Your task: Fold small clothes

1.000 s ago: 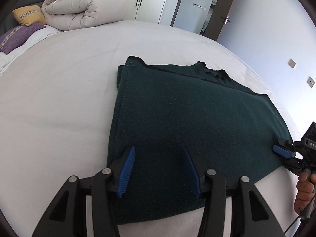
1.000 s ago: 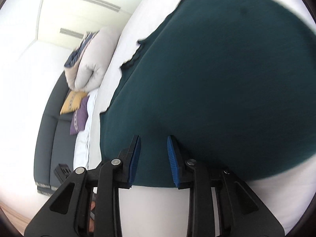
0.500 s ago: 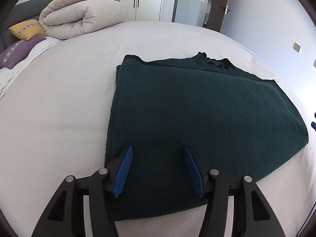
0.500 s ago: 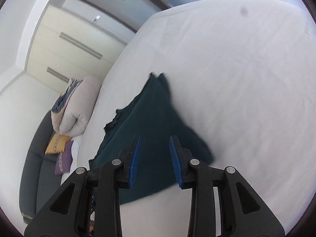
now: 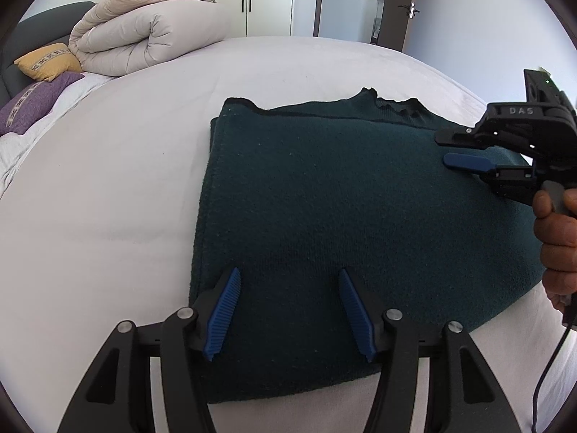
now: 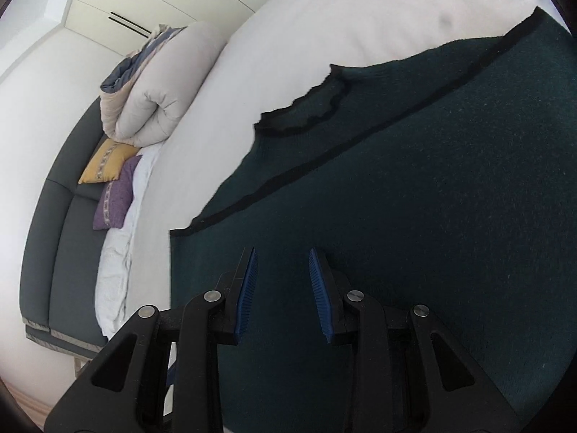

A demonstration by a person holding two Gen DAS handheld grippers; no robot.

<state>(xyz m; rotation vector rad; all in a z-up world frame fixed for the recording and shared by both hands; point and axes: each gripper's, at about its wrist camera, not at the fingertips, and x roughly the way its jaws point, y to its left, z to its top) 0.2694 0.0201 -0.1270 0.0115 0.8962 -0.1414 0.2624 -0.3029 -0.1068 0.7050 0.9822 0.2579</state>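
A dark green knit garment (image 5: 342, 216) lies folded flat on the white bed (image 5: 108, 180), its neck opening at the far edge. It also fills the right wrist view (image 6: 414, 216). My left gripper (image 5: 288, 310) is open and empty over the garment's near left part. My right gripper (image 6: 283, 296) is open and empty, low over the garment. In the left wrist view it (image 5: 454, 148) comes in from the right above the garment's far right corner, held by a hand.
A rolled beige duvet (image 5: 144, 36) lies at the head of the bed, with a yellow pillow (image 5: 47, 61) and a purple pillow (image 5: 32, 104) beside it. Wardrobe doors and a room door stand behind. A cable hangs at the right edge.
The right gripper swung away from the garment's near right edge and came back in over the far right corner. The left gripper pulled back slightly and stayed open. The garment has not moved.
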